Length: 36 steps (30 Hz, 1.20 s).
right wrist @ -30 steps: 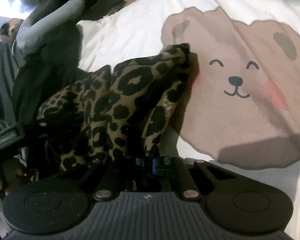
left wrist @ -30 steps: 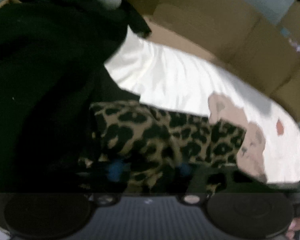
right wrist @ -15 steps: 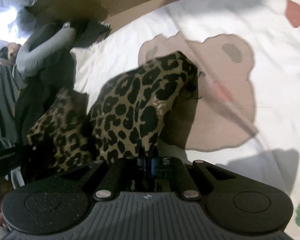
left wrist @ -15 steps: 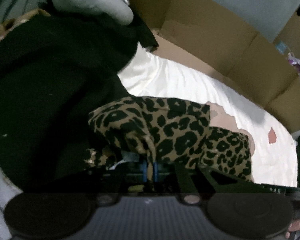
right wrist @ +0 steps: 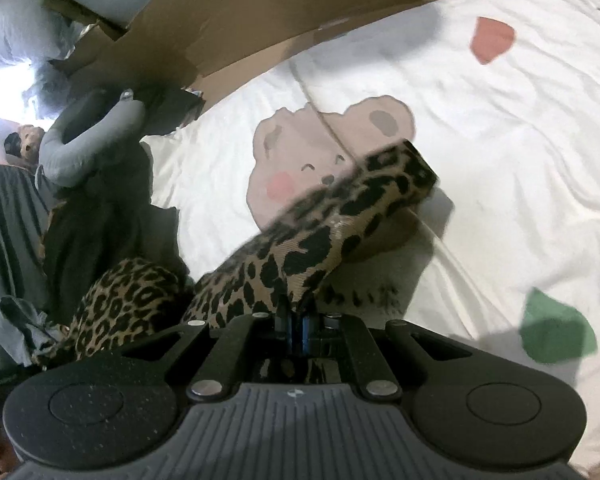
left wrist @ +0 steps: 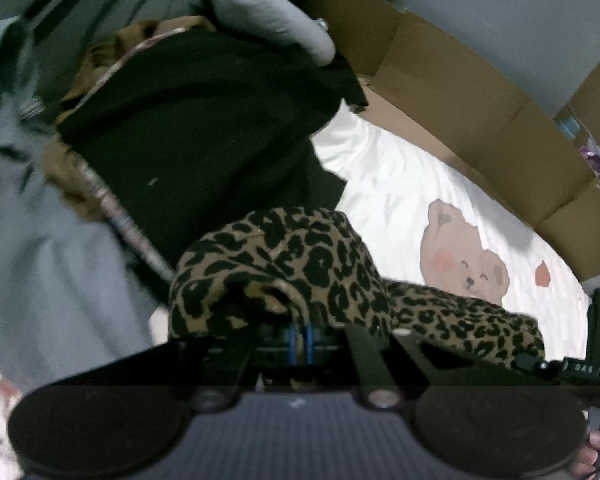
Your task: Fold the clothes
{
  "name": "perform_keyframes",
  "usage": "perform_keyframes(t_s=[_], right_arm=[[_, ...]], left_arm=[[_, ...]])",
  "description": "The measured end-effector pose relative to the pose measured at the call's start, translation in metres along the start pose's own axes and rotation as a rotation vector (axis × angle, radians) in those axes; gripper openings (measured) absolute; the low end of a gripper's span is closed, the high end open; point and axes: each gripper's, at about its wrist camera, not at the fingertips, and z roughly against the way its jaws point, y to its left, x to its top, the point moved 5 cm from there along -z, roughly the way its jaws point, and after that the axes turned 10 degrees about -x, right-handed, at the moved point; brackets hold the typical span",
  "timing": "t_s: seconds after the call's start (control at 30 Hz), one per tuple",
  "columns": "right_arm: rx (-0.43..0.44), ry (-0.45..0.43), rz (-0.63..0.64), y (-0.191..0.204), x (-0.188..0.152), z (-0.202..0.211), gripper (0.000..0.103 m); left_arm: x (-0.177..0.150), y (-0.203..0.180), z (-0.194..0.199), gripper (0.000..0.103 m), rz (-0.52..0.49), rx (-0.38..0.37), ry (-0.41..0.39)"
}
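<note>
**Leopard garment held over the bear sheet**

A white bedsheet (right wrist: 500, 152) with a bear print (right wrist: 300, 160) lies beside cardboard (left wrist: 480, 112). Left gripper (left wrist: 300, 338) and right gripper (right wrist: 294, 326) each pinch the leopard-print garment (right wrist: 320, 240), stretched between them above the bed, beside dark clothes (left wrist: 204, 140).

Both cameras sit low behind their own fingers, each dark housing filling the bottom of its frame; both look forward and down, very near the cloth. The left wrist view faces the white bear-print sheet (left wrist: 384, 184) at centre right, with the cardboard wall (left wrist: 480, 92) across the upper right and a dark clothes pile (left wrist: 196, 128) in the upper left. The right wrist view faces the same sheet (right wrist: 500, 168) — cardboard (right wrist: 260, 12) along the top, the pile (right wrist: 100, 200) at far left. They share the leopard-print garment (left wrist: 300, 264) (right wrist: 340, 216) close at lower centre, the printed bear (left wrist: 464, 256) (right wrist: 316, 160), and the red patch (left wrist: 543, 273) (right wrist: 492, 38).
</note>
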Motion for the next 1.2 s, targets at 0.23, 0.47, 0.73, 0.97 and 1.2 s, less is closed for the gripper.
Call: perform_keyframes(t_s=[0.23, 0.47, 0.73, 0.97, 1.2], right_arm=[[-0.04, 0.014, -0.035, -0.029, -0.031, 0.017, 0.002], [-0.063, 0.031, -0.036, -0.046, -0.06, 0.031, 0.002], [-0.094, 0.052, -0.007, -0.058, -0.083, 0.038, 0.002], [-0.145, 0.122, -0.01, -0.065, -0.101, 0.039, 0.01], [-0.176, 0.087, 0.037, -0.062, -0.093, 0.059, 0.026]], left_arm=[[-0.039, 0.015, 0.02, 0.005, 0.032, 0.022, 0.026], [-0.077, 0.026, 0.037, 0.005, 0.068, 0.029, 0.052], [-0.112, 0.035, 0.048, 0.005, 0.111, 0.051, 0.084], [-0.144, 0.042, 0.057, 0.009, 0.1, 0.092, 0.163], [-0.14, 0.031, 0.089, 0.031, -0.002, 0.109, 0.201]])
